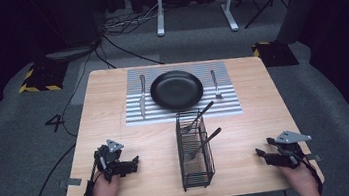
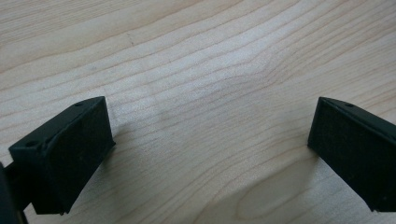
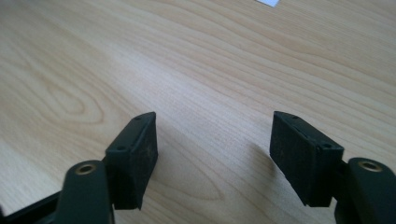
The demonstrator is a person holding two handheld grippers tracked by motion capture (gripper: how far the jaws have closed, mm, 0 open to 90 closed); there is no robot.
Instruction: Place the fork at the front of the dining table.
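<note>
Table [image 1: 116, 130] is pale wood, smooth grain with a matt finish. Plate [image 1: 176, 90] looks glossy black, cutlery caddy [image 1: 195, 151] is thin black wire.

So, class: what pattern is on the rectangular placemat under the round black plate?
Thin grey-and-white stripes on the placemat, clearest in the high view.

The left hand-held gripper [image 1: 132, 160] is showing as a black, angular body topped by a grey three-cornered plate, with a dark cable trailing back along the forearm. The right hand-held gripper [image 1: 261, 152] is wearing the same grey plate over black parts. Seen close, each jaw is ending in a flat black block with small screw holes; brass-coloured rings are sitting in the right one's rounded arms. The person is wearing blue trousers.
</note>
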